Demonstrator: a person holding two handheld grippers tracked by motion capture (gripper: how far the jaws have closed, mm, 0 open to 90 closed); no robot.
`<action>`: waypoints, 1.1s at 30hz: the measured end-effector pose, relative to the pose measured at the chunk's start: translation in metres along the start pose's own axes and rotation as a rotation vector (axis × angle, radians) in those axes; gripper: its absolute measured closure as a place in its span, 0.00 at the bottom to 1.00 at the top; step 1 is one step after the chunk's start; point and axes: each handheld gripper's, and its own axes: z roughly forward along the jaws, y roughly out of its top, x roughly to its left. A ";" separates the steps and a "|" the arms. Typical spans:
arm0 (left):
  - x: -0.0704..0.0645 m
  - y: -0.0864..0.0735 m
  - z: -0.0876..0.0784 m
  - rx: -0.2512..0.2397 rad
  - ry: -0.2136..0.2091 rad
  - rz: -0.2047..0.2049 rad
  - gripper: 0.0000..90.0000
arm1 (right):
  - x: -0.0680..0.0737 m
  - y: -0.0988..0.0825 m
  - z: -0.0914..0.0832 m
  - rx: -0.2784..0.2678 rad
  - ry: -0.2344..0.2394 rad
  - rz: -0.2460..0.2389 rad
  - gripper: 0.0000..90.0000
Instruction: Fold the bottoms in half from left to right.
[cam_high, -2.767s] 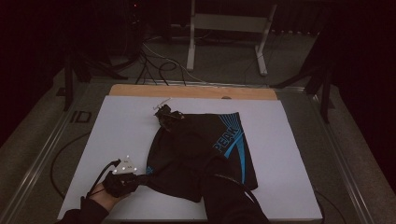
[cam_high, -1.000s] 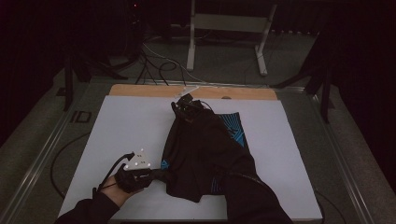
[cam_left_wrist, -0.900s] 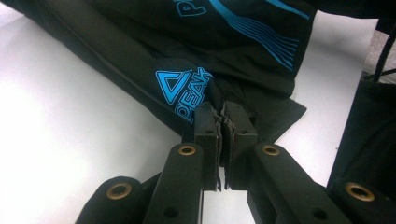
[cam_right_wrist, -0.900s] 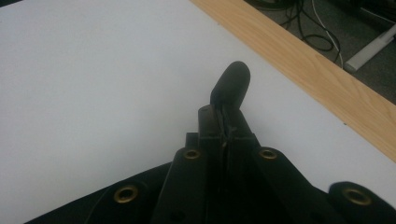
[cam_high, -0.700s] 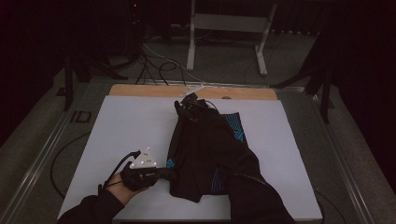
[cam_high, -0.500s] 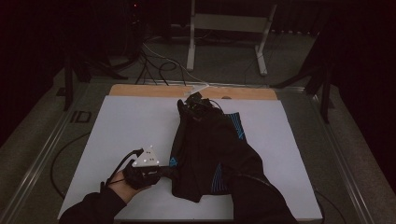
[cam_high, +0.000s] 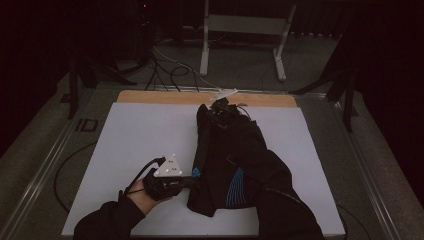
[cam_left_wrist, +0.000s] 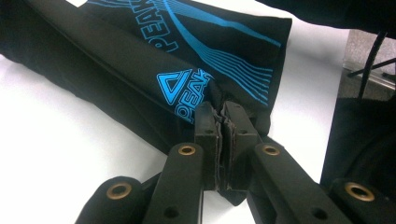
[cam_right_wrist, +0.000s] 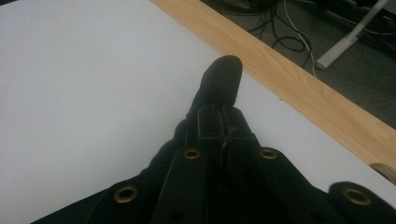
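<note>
Lying folded, black shorts (cam_high: 227, 160) long axis running near-to-far.

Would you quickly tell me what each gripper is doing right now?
Left gripper: shut on the black shorts with blue print.
Right gripper: shut on the same shorts.

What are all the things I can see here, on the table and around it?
Shorts: one pair, black with blue lines and lettering, folded lengthwise down the middle of the table, pinched at both ends.
Table: one, white top with a wooden strip along the far edge.
Metal stand: one, pale grey, on the floor beyond the table.
Cables: several, black and white, on the floor beyond the far edge.
Left gripper: one, black with a grey three-cornered plate, near left, shut on the shorts' near edge.
Right gripper: one, black, at the far edge, shut on the shorts' far end.
Left hand: one, dark sleeve, bottom left.
Right arm: one, dark sleeve, lying over the shorts.
</note>
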 end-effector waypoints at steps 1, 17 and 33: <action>0.000 0.002 0.001 -0.002 -0.002 0.002 0.95 | -0.002 -0.001 -0.002 -0.001 -0.002 -0.002 0.98; -0.006 0.022 0.027 -0.006 -0.049 0.037 0.95 | -0.025 -0.020 -0.018 0.009 -0.039 0.017 0.98; -0.013 0.039 0.053 -0.012 -0.089 0.069 0.95 | -0.050 -0.040 -0.039 0.017 -0.086 0.048 0.98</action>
